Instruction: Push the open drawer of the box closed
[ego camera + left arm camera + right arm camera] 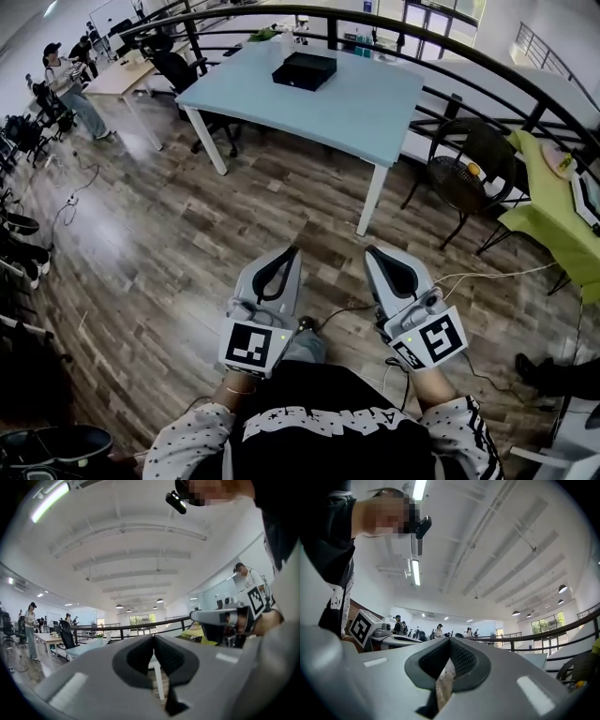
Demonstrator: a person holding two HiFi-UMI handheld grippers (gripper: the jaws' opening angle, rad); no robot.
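Head view first: we see the left gripper (292, 253) and the right gripper (373, 253) held side by side, low and close to the person's body, both pointing forward over bare wooden floor (159, 253). Neither is near anything it could touch. The box (304, 70), dark and flat, sits on the light blue table (375, 117) well apart from both grippers, near the table's far side. From here it is too small for us to tell whether its drawer stands open or which way it faces. We judge the task not yet begun: the grippers are carried in a neutral pose because the person has to walk to the table first.

Left gripper view: the left gripper (153, 638) has its jaws pressed together with nothing between them. It tilts upward, so we see mostly ceiling, a black railing (140, 626) and a corner of the table (86, 648) beyond the tips.

Right gripper view: the right gripper (449, 641) likewise has its jaws closed on nothing, with only floor showing through the gap below the tips. Closed jaws would suit us well, since a blunt joined tip can push a drawer front without needing to grasp it.
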